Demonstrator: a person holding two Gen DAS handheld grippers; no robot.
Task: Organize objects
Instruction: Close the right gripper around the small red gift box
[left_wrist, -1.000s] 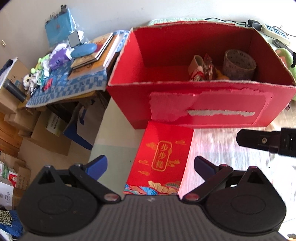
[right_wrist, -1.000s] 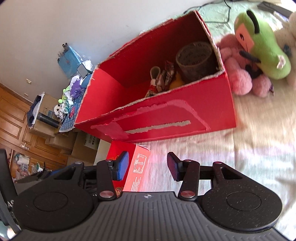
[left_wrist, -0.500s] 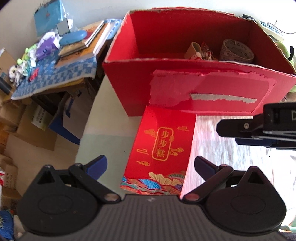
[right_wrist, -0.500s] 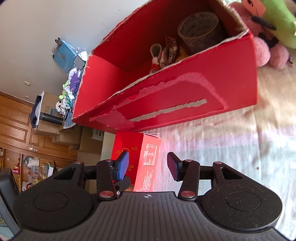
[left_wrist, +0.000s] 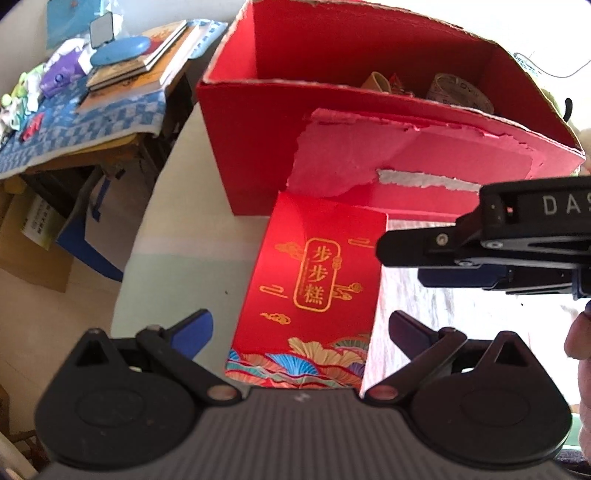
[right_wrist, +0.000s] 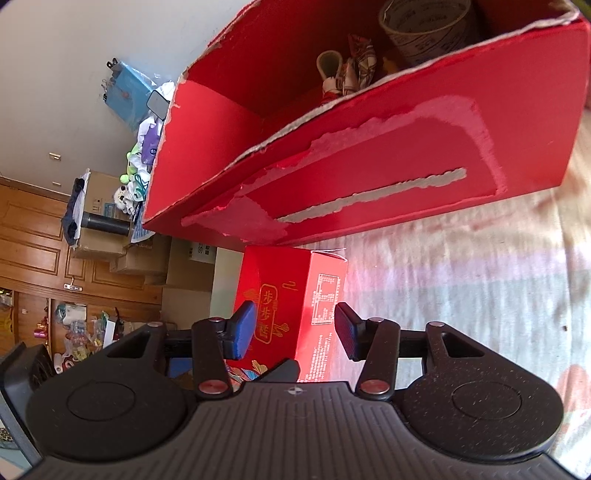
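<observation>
The left claw (left_wrist: 299, 328) tips steeply down over the small red gift box (left_wrist: 314, 280), its blue-padded fingers (left_wrist: 192, 328) spread wide on either side of the box's near end and clear of it: released, gripping nothing. The right claw (right_wrist: 293, 330) slants down less steeply and reaches in from the right of the left view as a dark bar (left_wrist: 480, 243). Its fingers (right_wrist: 243, 325) are parted about halfway and straddle the upper corner of the gift box (right_wrist: 291, 295), one over the gold-lettered face, the other by the printed side panel; no pad visibly presses on the card, so this claw too is released. A bit of a hand (left_wrist: 581, 343) shows at the right edge of the left view. The gift box lies on a pale cloth-covered surface (right_wrist: 461, 295), just in front of the big open red carton (left_wrist: 369, 122). Its long axis points toward the carton wall, far end close against it, gold-lettered face up. Inside the carton sit a roll of tape (right_wrist: 424, 29) and some smaller items.
</observation>
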